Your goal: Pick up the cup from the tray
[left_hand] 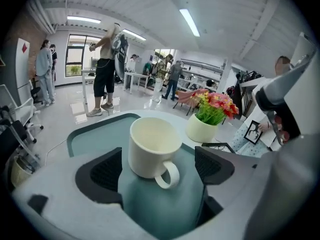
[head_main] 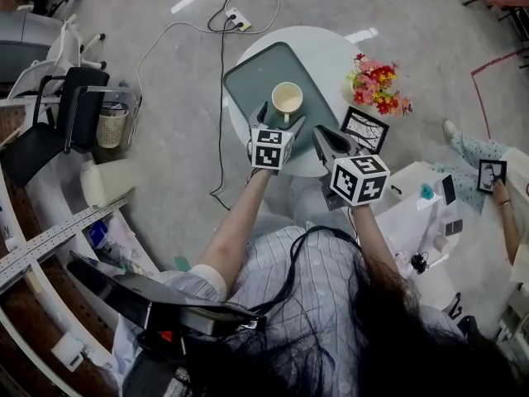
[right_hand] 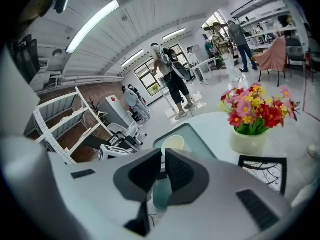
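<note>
A cream cup stands upright on a dark green tray on the round white table. My left gripper is at the cup's near side and open wide. In the left gripper view the cup sits between the two black pads with its handle towards me, and there is a gap on each side. My right gripper hovers to the right, over the table's near edge. Its jaws are shut with nothing between them. In the right gripper view the cup shows beyond the right gripper.
A pot of red and pink flowers and a small framed picture stand on the table right of the tray. A cable and power strip lie on the floor beyond. A seated person is at the right.
</note>
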Available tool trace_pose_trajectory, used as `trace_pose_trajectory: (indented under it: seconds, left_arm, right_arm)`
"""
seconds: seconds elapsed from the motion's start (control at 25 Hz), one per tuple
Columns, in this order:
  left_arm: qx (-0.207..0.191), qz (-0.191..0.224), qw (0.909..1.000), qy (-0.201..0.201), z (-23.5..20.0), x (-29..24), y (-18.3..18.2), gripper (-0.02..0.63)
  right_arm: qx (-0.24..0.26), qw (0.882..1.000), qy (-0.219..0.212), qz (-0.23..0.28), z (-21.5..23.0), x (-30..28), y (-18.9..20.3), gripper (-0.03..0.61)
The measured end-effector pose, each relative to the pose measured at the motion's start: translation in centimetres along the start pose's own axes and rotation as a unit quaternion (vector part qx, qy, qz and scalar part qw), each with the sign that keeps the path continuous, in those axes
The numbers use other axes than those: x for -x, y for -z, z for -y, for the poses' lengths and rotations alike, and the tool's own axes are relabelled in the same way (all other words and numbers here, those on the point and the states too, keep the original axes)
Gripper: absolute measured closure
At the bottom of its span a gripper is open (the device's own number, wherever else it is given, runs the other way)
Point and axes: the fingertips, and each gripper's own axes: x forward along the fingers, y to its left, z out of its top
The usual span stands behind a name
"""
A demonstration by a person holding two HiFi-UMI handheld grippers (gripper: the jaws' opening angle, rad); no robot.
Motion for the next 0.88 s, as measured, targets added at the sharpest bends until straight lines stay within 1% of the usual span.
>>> trace_pose_trajectory:
  seconds: [0.12, 0.24, 0.36, 0.56, 0.64, 0.88]
  left_arm:
    - [0.016, -0.006, 0.9998, -0.011, -0.6, -1.6, 0.2, 0.170]
    - [0.018, -0.012, 0.9994, -0.027, -1.3, -2.8, 0.3, 0.169]
    - [0.022, -0.017, 0.9991, -0.031, -1.6, -3.8, 0.6, 0.169]
    - [0.018, -0.021, 0.9989, -0.038, -1.7, -5.0, 1.4, 0.169]
    - [0.019, -0.016, 0.9989, -0.041, -1.7, -5.3, 1.7, 0.169]
    - [0.032, 0.002, 0.9983, -0.048, -1.8, -5.3, 0.8, 0.170]
  right_arm:
    - [-0.010, 1.000, 0.004, -0.002, 0.7, 0.0, 0.2, 0.537]
    - [-0.017, 1.000, 0.008, -0.005, 1.2, 0.0, 0.5, 0.535]
    - [-0.023, 1.000, 0.013, -0.005, 1.5, -0.1, 0.7, 0.537]
    - [-0.028, 0.999, 0.022, -0.005, 2.2, 0.0, 0.8, 0.537]
    - [-0.030, 0.999, 0.026, -0.005, 2.5, 0.1, 1.0, 0.537]
    - [-0.034, 0.999, 0.040, -0.008, 3.3, 0.7, 1.8, 0.537]
